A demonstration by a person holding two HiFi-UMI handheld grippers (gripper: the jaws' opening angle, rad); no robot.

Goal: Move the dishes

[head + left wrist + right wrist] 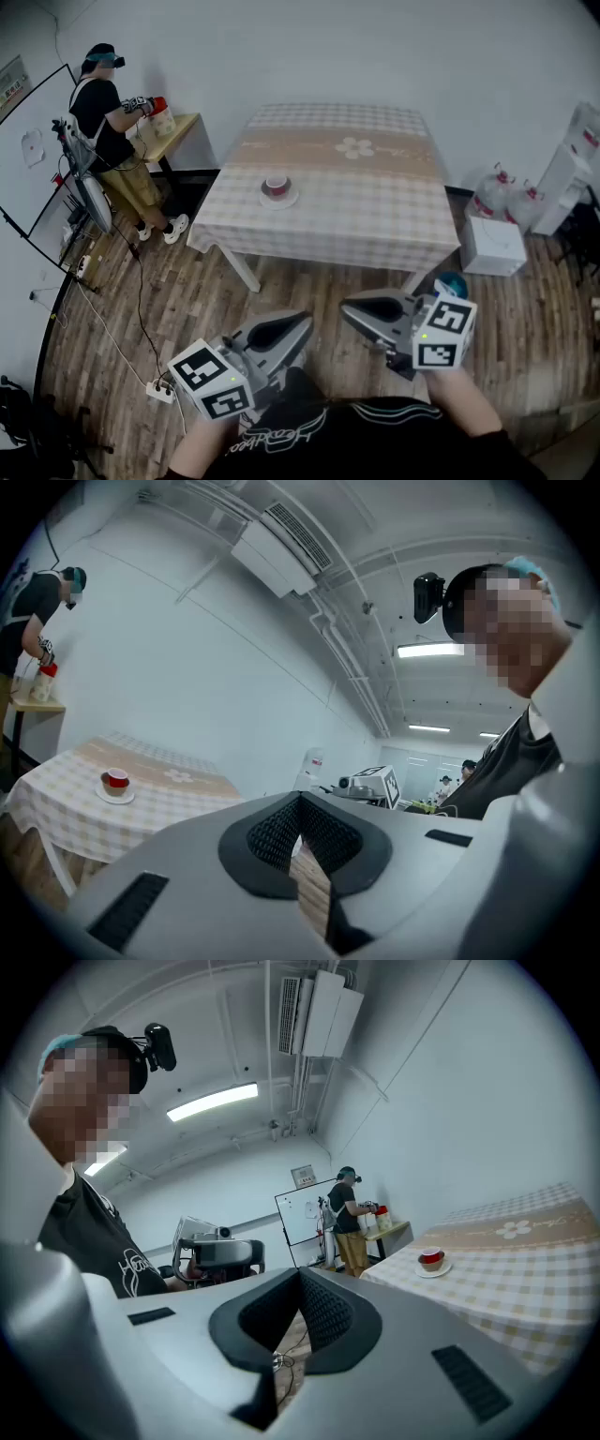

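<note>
In the head view, the small red cup [276, 185] on its round white saucer [281, 199] sits on the checked-cloth table [375, 225], well apart from the grey left gripper [298, 326] and the grey right gripper [349, 308]. The left gripper view shows its jaws closed on nothing. The right gripper view shows the same, and since the distant cup seems to rest loose on the saucer, a tilted lift could slide it off.

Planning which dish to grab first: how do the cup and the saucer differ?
The cup is red; the saucer is white. The cup is taller and narrower; the saucer is flat and wider. The cup stands on top; the saucer lies under it, on the table. They share one spot, left of the table's middle, and neither is held.
</note>
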